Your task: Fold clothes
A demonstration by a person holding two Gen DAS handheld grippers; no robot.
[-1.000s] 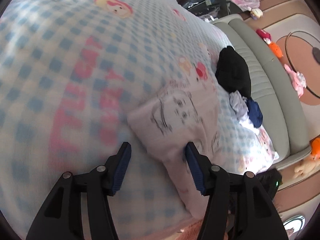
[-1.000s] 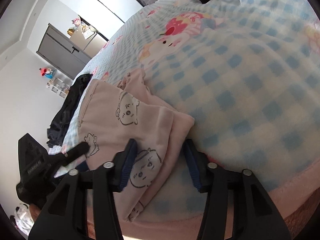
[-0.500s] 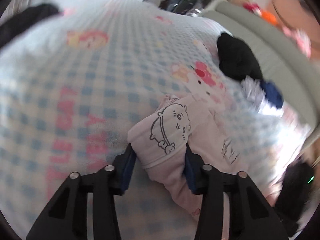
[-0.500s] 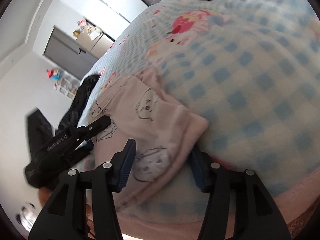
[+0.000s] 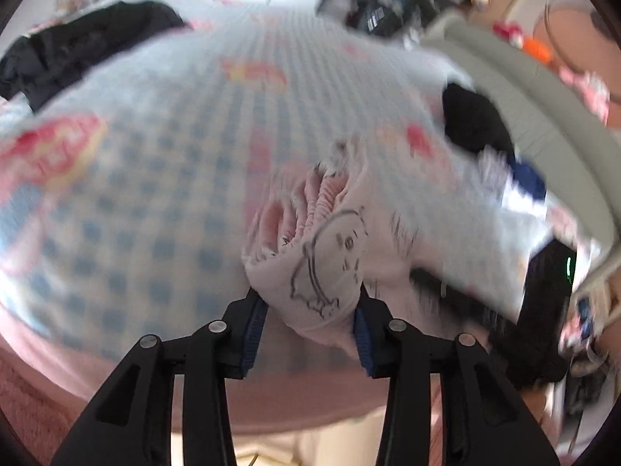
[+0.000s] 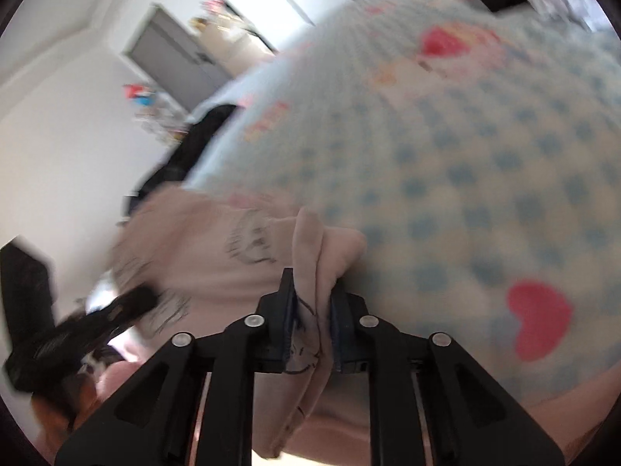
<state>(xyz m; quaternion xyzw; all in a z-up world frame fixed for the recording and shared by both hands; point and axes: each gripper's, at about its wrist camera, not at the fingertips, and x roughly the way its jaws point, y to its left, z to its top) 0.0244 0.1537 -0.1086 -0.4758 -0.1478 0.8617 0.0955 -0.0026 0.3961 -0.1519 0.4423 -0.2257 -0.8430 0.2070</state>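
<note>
1. Since a second ago, both grippers have closed in on the pink garment (image 5: 333, 256): then each pair of fingers stood spread over the cloth, now each grips a bunch of it, and the cloth has been gathered up off the bed.
2. Left gripper (image 5: 308, 324): its fingers pinch a thick, rounded fold of the pink garment, the blue pads pressing on either side of the bundle. A line-drawn cartoon face shows on the fold just above the fingers, and a ruffled, elastic edge bunches behind it.
3. Right gripper (image 6: 310, 324): its jaws have just been closing, and its fingers now squeeze a thin, upright pleat of the same pink garment (image 6: 217, 272), with cloth hanging below the pads.
4. The garment sits near the front edge of the bed, on the blue-and-white checked blanket (image 5: 163, 178), which is printed with pink cartoon figures and red hearts.
5. In the right wrist view, the left gripper appears as a blurred black shape (image 6: 77, 330) at the garment's far side.
6. A black garment (image 5: 473, 120) lies on the blanket's right edge in the left wrist view, with blue and white clothes (image 5: 520, 178) just beside it; another dark garment (image 5: 81, 50) lies at the upper left.
7. Both views are motion-blurred.
</note>
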